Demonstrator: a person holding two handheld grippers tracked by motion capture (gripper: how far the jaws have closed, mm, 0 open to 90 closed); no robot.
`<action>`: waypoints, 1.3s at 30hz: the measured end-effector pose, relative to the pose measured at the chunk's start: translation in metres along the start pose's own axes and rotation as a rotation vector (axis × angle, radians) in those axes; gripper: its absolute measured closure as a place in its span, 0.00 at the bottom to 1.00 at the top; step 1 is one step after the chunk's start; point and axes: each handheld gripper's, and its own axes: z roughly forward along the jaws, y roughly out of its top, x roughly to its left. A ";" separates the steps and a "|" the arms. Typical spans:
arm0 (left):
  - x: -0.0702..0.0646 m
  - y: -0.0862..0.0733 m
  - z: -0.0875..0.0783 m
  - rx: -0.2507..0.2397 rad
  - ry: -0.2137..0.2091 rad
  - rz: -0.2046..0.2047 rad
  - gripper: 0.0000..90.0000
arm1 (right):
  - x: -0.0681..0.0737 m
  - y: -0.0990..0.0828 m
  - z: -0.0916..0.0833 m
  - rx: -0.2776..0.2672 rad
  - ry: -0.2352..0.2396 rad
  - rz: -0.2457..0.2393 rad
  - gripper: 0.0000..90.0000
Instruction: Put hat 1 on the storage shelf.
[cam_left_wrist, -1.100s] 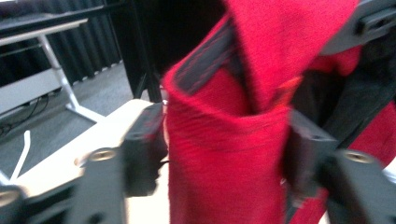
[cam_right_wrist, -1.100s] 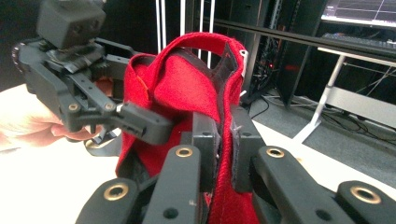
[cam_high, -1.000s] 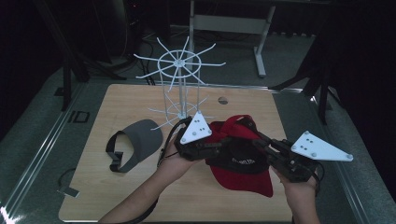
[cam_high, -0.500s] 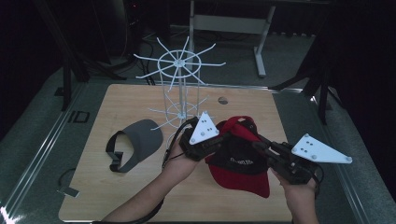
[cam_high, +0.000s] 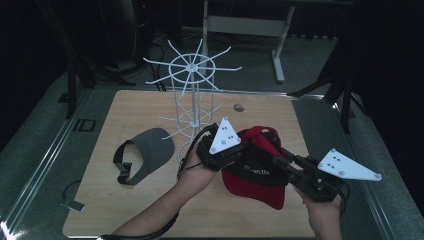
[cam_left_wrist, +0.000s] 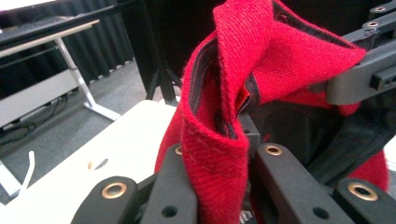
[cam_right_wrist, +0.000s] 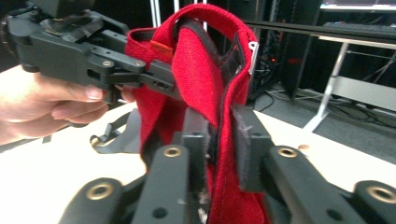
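A red cap (cam_high: 255, 175) with a black inner band hangs between both grippers over the table's right half. At the cap's left rim, my left gripper (cam_high: 247, 147) is shut on a fold of the red fabric (cam_left_wrist: 261, 60), pinched between its jaws (cam_left_wrist: 217, 140). My right gripper (cam_high: 280, 160) reaches in from the right. Its jaws (cam_right_wrist: 219, 135) have just been opening, and the cap's back band (cam_right_wrist: 196, 56) still stands between the pads, loosely. The left gripper (cam_right_wrist: 154, 79) also appears in the right gripper view, gripping the cap's other edge.
A white wire rack (cam_high: 192, 95) with spoke-like hooks stands at the table's back middle, close behind the left hand. A grey visor (cam_high: 145, 152) lies on the wooden table (cam_high: 150, 205) to the left. A small round hole (cam_high: 238, 106) sits near the back edge.
The left gripper has shifted slightly right onto the cap's rim and closed on it. The right gripper and the cap have stayed about where they were.
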 end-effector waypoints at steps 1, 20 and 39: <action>-0.001 0.001 -0.001 0.000 0.001 0.007 0.94 | 0.001 0.000 -0.001 0.000 -0.005 -0.003 0.79; 0.009 -0.005 -0.011 -0.020 -0.093 0.060 0.94 | -0.014 0.001 -0.030 -0.035 0.064 0.010 0.52; 0.012 -0.011 -0.020 -0.087 -0.451 0.176 0.94 | -0.002 0.000 -0.005 0.037 0.251 -0.048 0.57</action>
